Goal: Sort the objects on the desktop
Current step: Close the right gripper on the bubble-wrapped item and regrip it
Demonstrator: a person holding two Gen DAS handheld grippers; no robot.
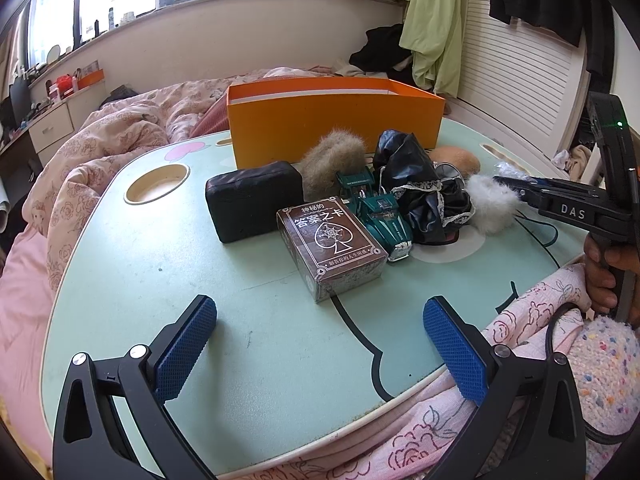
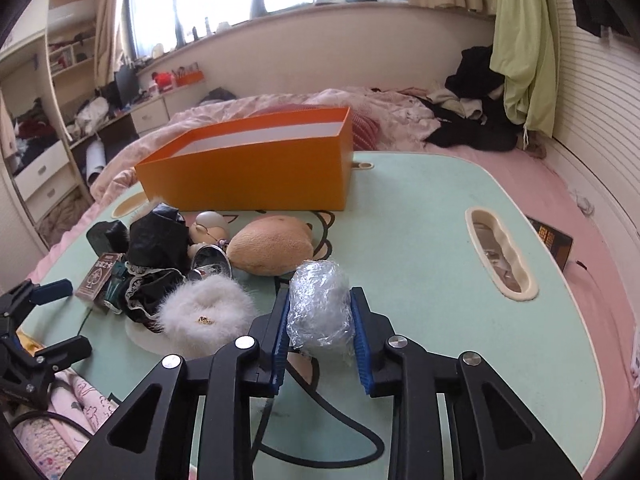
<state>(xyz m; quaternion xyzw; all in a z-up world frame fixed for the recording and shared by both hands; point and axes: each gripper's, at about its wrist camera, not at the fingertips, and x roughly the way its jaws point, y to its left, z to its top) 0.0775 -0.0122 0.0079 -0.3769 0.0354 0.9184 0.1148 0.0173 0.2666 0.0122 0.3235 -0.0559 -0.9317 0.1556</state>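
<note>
Only right wrist view shows plastic-wrapped ball [image 2: 320, 304] pinched.

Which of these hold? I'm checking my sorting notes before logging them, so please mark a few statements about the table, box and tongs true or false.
1. The right tongs are shut on the clear plastic wad. True.
2. The left tongs grip the card box. False: they stand open, empty, apart from it.
3. The orange box lies on its side. False: it stands upright, open on top.
4. The white fluffy scrunchie lies on the table. True.
</note>
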